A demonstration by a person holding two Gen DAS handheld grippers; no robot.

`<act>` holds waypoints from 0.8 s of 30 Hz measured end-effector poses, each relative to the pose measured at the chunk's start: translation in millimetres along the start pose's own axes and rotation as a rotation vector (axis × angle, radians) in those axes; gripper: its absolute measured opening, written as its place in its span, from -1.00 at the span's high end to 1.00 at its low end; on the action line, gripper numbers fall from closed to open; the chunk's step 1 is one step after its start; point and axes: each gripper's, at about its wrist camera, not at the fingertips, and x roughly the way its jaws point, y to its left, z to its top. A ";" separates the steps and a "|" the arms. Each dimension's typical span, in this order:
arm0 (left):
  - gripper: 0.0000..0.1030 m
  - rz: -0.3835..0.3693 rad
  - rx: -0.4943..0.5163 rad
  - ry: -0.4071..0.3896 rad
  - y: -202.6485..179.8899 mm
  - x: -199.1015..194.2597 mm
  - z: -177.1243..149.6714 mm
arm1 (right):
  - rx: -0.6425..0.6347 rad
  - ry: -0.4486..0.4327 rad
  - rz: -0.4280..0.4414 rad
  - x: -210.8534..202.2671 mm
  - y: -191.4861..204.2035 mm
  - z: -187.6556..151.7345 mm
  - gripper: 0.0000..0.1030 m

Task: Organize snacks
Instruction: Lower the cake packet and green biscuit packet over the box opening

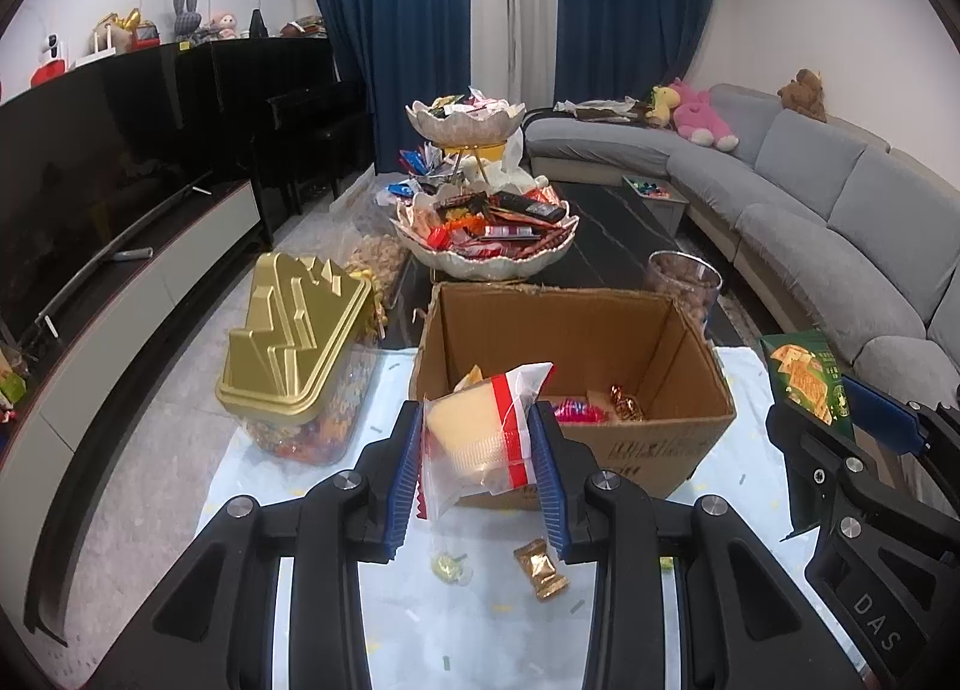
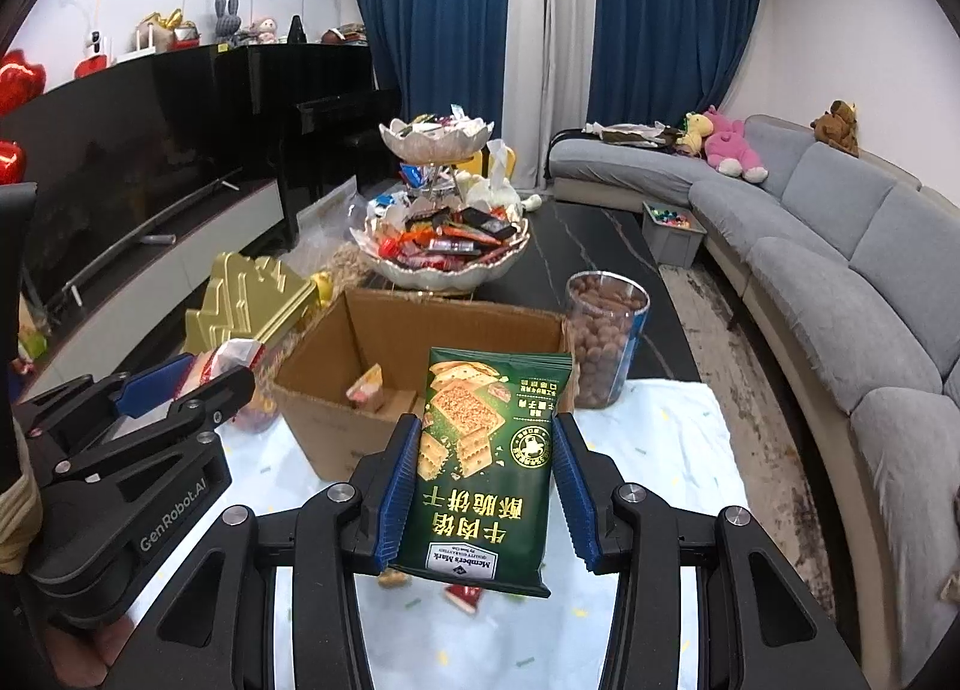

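Note:
My left gripper [image 1: 480,413] is shut on a clear bag [image 1: 480,438] with a red and white strip and a pale yellow cake inside. It hangs just in front of the open cardboard box [image 1: 678,354], which holds a few wrapped sweets. My right gripper [image 2: 486,421] is shut on a green cracker packet [image 2: 480,450], also held in the air before the cardboard box [image 2: 324,354]. Each view shows the other hand: the right gripper [image 1: 831,414] with its green packet [image 1: 804,378], and the left gripper [image 2: 186,384] with its bag [image 2: 225,357].
A gold-lidded sweet container [image 1: 294,330] stands left of the box. A clear jar of nuts [image 2: 606,330] stands at its right. Behind is a tiered bowl stand [image 1: 486,264] full of snacks. Loose sweets [image 1: 540,567] lie on the pale cloth. A grey sofa [image 2: 840,294] runs along the right.

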 end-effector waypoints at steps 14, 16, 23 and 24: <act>0.31 -0.011 0.017 -0.002 0.0 21.8 25.5 | 0.004 -0.033 -0.003 14.5 -3.4 30.0 0.13; 0.31 -0.012 0.018 -0.003 1.0 25.1 29.0 | 0.003 -0.035 -0.001 17.3 -2.8 34.1 0.13; 0.31 -0.011 0.019 -0.011 4.1 34.1 41.4 | -0.003 -0.046 0.000 27.3 -0.1 47.4 0.13; 0.31 -0.011 0.020 -0.011 4.3 34.4 41.6 | -0.003 -0.046 0.000 29.1 -0.5 48.7 0.13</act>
